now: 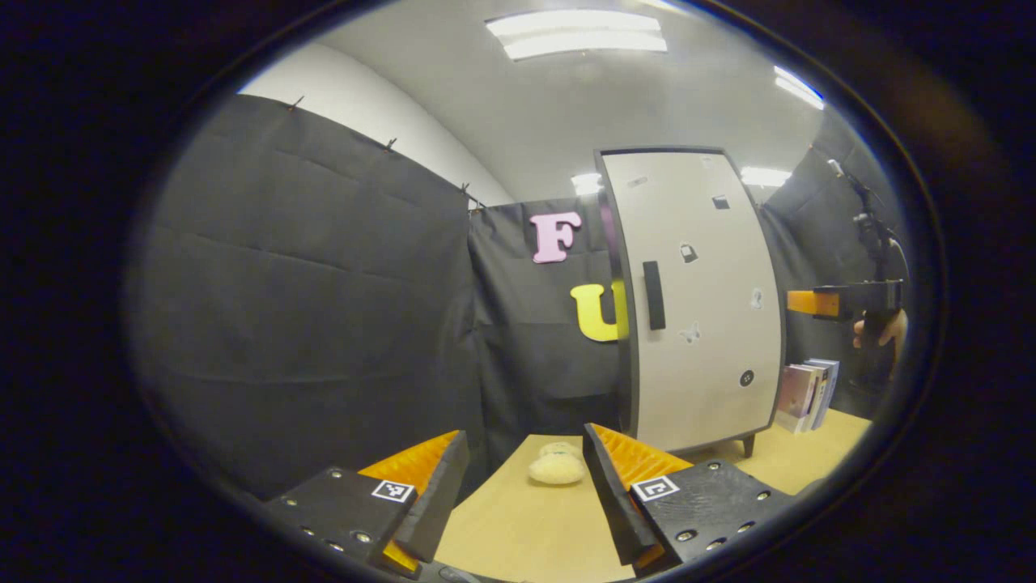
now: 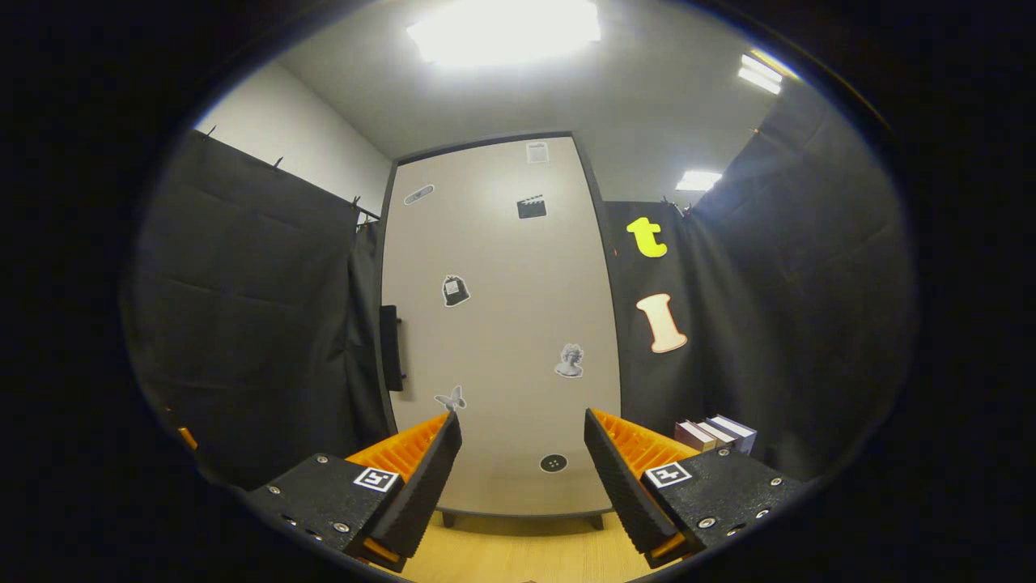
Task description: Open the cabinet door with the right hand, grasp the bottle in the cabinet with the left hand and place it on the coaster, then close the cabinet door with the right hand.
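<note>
in the left gripper view the left gripper (image 1: 524, 494) is low over the wooden table (image 1: 526, 534), its two fingers spread wide apart with nothing between them. between the fingers and farther off, a pale fluffy coaster (image 1: 556, 466) lies flat on the table, near the left front corner of the cabinet (image 1: 692, 300). the cabinet stands upright on short legs, its long axis vertical, and its door (image 1: 704, 243) is closed, facing toward the camera and a little to the left. a dark handle (image 1: 654, 295) is mounted on the door near its left edge, and it also runs up and down. small stickers are scattered on the door. the bottle is not to be seen, because the door is closed. to the right of the cabinet some books (image 1: 805, 394) stand upright on the table, just beside the cabinet's side. higher on the right, the right gripper (image 1: 803, 302) is held by a hand (image 1: 881, 332) in the air, pointing sideways toward the cabinet; from here i cannot tell how far it is open. in the right gripper view the right gripper (image 2: 522, 478) looks straight at the cabinet door (image 2: 502, 324), its fingers wide apart and holding nothing, apart from the door. the handle (image 2: 392, 348) is at the door's left edge, and the books (image 2: 716, 435) are at lower right.
</note>
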### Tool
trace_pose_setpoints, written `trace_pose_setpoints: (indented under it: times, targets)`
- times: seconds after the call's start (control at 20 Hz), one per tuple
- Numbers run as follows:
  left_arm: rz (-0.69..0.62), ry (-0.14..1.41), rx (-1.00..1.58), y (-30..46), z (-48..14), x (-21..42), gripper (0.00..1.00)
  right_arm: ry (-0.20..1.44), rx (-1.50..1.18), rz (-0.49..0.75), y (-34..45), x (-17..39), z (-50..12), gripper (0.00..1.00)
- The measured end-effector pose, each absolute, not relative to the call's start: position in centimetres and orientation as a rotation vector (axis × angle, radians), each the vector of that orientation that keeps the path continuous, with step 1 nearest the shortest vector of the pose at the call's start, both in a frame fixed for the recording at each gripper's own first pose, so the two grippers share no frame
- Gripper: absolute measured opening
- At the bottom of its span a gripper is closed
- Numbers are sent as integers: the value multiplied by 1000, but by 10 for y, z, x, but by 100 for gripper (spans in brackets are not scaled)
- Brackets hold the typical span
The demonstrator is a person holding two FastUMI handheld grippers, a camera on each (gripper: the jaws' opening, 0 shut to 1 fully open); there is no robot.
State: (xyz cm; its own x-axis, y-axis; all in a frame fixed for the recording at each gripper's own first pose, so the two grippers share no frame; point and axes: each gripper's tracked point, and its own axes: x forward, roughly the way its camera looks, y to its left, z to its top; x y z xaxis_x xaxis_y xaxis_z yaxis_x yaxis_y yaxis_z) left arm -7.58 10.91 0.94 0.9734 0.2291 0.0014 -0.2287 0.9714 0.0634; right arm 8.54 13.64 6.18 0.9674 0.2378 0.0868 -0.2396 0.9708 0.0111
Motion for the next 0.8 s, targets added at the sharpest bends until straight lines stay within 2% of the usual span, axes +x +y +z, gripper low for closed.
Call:
trace_pose_setpoints:
  times: [0.65, 0.7, 0.75, 0.8]
  targets:
    - [371, 23, 73, 178, 10, -121, 82, -99, -8, 354, 251, 144, 92, 94]
    - [377, 23, 74, 181, 9, -122, 87, -98, -18, 354, 258, 150, 93, 94]
    - [384, 25, 74, 186, 9, -124, 87, -91, -27, 355, 265, 157, 92, 94]
    - [390, 26, 72, 190, 7, -127, 82, -80, -34, 351, 271, 163, 91, 94]
